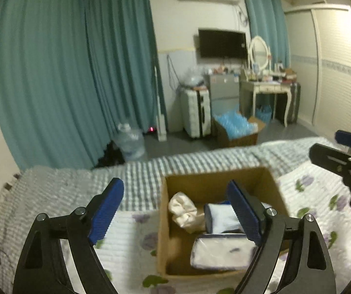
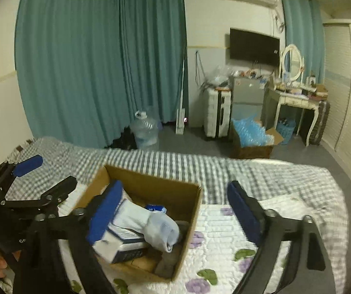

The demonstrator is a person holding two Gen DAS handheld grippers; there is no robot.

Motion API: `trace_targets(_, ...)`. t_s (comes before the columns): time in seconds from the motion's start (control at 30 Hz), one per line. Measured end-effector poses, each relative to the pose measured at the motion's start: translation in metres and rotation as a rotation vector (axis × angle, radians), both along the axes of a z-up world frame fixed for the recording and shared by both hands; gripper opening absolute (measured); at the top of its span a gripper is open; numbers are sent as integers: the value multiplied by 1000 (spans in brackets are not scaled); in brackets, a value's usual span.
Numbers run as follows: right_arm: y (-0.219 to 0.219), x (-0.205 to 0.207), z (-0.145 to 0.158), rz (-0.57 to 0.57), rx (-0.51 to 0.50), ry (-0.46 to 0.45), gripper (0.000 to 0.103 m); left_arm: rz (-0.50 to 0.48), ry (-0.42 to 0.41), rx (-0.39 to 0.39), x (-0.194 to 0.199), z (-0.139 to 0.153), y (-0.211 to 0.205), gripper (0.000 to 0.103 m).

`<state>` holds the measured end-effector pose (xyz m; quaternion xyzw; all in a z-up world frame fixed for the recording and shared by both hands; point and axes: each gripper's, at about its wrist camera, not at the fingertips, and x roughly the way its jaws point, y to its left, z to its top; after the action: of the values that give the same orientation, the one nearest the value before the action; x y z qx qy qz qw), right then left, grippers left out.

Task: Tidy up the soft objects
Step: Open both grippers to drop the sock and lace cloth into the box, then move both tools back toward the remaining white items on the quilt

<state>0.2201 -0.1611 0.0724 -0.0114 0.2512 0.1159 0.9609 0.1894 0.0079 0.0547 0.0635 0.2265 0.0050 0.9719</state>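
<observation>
Holding rolled socks [image 2: 151,223] and packets, cardboard box [image 1: 214,178] on bed [image 1: 77,188]

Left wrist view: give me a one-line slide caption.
Open left tool above a cardboard box of soft items on the bed, right tool alongside.

I see an open cardboard box [image 1: 214,186] on the bed, holding a cream bundle [image 1: 184,210], white socks [image 2: 155,227] (loosely rolled) and flat white packets [image 1: 222,252].
</observation>
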Motion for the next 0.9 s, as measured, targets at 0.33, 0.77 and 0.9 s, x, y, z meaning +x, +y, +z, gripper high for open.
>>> trace_targets(0.33, -17, -130, 117, -13, -35, -138, 103, 11, -148, -11, -115, 94, -3, 103)
trace_targets(0.77, -22, -219, 66, 119, -6, -121, 103, 58, -54, -22, -182, 24, -9, 103)
trace_targets(0.9, -19, -208, 10, 100, -24, -106, 103, 58, 15, -29, -169, -21, -13, 103)
